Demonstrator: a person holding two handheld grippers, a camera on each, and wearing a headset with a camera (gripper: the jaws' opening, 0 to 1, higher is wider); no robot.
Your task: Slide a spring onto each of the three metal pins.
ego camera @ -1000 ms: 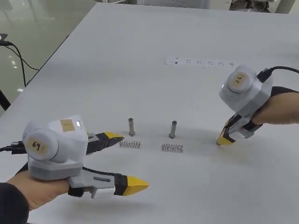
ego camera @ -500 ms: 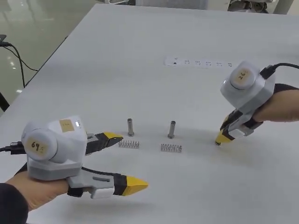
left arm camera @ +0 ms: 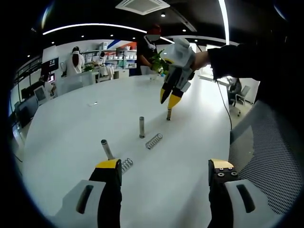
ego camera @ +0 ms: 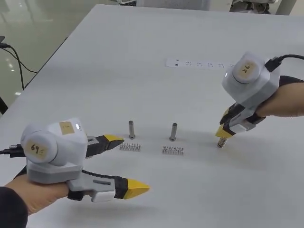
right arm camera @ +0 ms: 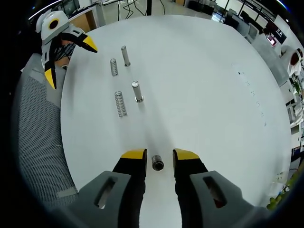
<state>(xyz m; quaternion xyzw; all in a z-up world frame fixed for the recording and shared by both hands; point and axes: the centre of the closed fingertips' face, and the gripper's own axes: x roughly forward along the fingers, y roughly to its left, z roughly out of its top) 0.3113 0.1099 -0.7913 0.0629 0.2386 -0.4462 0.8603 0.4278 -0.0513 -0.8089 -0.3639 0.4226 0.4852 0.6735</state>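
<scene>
Two bare metal pins (ego camera: 131,129) (ego camera: 174,131) stand upright on the white table (ego camera: 142,71). A loose spring (ego camera: 129,147) (ego camera: 173,150) lies in front of each. A third pin (ego camera: 221,142) stands at the right with a spring coiled around it. My right gripper (ego camera: 223,131) hovers just above that pin; in the right gripper view its narrowly parted jaws flank the pin's top (right arm camera: 157,164) without touching it. My left gripper (ego camera: 127,164) rests wide open at the lower left, holding nothing. The left gripper view has the near pin (left arm camera: 107,148) and near spring (left arm camera: 126,165) by its left jaw.
A white power strip (ego camera: 199,63) lies flat at the back of the table. The table's left edge (ego camera: 52,57) drops to the floor, where a black cable hangs. Beyond the table, the left gripper view takes in people and desks.
My right gripper has risen from the table at the right, uncovering the third pin with a spring on it. The left gripper has stayed in place.
</scene>
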